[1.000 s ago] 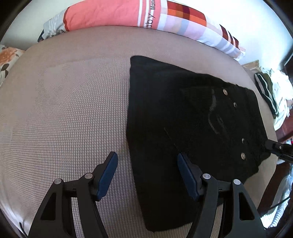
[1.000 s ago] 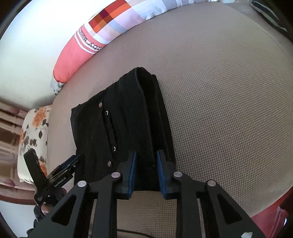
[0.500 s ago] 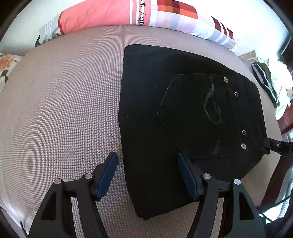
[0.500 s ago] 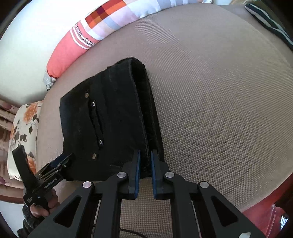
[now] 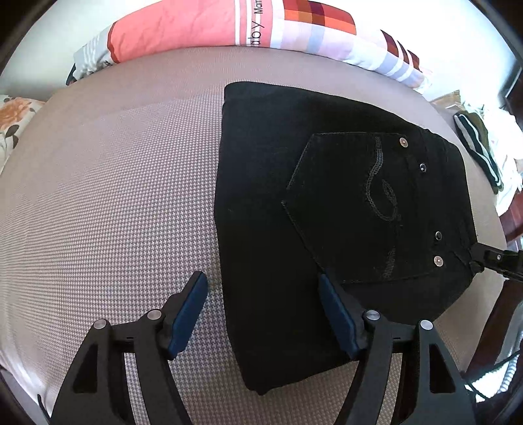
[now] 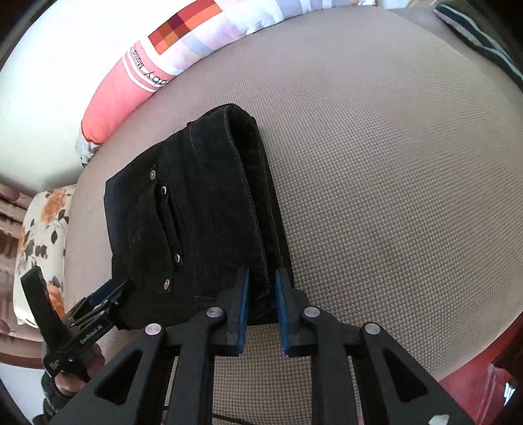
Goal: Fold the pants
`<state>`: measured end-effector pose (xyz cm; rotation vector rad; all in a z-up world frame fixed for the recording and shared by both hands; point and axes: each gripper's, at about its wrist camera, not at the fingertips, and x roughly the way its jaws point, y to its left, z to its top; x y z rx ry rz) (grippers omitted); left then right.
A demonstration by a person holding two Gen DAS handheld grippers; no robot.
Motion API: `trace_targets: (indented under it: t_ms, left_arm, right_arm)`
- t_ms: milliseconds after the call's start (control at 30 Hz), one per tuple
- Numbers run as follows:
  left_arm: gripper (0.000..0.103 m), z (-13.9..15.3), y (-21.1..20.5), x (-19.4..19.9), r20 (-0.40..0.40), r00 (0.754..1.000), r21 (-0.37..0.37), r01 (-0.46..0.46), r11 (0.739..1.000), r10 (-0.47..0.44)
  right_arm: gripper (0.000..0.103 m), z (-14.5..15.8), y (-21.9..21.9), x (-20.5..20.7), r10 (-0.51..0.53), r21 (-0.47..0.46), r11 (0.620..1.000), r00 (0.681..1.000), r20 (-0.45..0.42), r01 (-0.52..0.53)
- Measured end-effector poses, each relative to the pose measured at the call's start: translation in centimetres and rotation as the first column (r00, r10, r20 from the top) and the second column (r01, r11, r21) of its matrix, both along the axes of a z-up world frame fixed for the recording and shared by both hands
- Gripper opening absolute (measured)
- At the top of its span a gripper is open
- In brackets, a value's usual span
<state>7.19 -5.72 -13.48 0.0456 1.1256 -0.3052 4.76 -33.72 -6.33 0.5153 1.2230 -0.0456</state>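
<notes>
Black pants (image 5: pixel 327 212), folded into a thick rectangle, lie flat on a beige woven bed (image 5: pixel 114 202), with a stitched back pocket (image 5: pixel 366 209) and metal rivets facing up. In the foreground the left hand-held gripper (image 5: pixel 261 314) hovers with its blue-padded fingers (image 5: pixel 188 315) spread wide, one over the bed, the other over the near edge of the pants. At the right edge, the tip of the right hand-held gripper (image 5: pixel 490 258) meets the waistband. A coral and checkered pillow (image 5: pixel 228 29) lies along the far side.
</notes>
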Motion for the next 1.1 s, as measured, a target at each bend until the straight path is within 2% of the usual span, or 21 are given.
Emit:
trace_targets:
  t_ms: [133,367,500,700,833,967,1100]
  left_arm:
    - [0.074,0.0,-0.1,-0.1,0.014,1.0,0.012,-0.001,1.0,0.001]
    - [0.075,0.2,-0.3,-0.4,0.038,0.999,0.046,0.012,0.999,-0.013]
    - [0.075,0.6,-0.4,-0.3,0.045,0.998,0.062,0.035,0.998,-0.037]
    - [0.075,1.0,-0.5,0.5,0.04,0.997,0.059,0.056,0.997,-0.059]
    - [0.075,1.5,0.5,1.4,0.016,0.999,-0.029,0.048,0.998,-0.048]
    - [0.077,1.7,1.9,2.8,-0.022,1.0,-0.121,0.004,0.993,-0.007]
    - [0.077,1.4,3.3,4.3,-0.093,0.995,-0.235,-0.043,0.971,0.021]
  right_arm:
    - [0.032,0.3,0.2,0.2,-0.002,-0.056,0.998,1.0,-0.013,0.002]
    - [0.038,0.8,0.2,0.7,0.012,-0.089,0.996,1.0,-0.018,-0.014]
    - [0.053,1.4,0.5,1.0,0.036,-0.095,0.995,0.999,-0.01,-0.037]
    - [0.054,1.3,0.8,2.3,0.067,-0.099,0.993,0.998,-0.012,-0.068]
    - [0.054,1.3,0.4,3.1,0.084,-0.084,0.993,0.996,-0.001,-0.084]
    - [0.054,0.7,-0.8,3.8,0.097,-0.021,0.995,0.995,0.016,-0.096]
    - [0.054,-0.3,-2.2,4.2,0.107,0.066,0.992,0.994,0.026,-0.109]
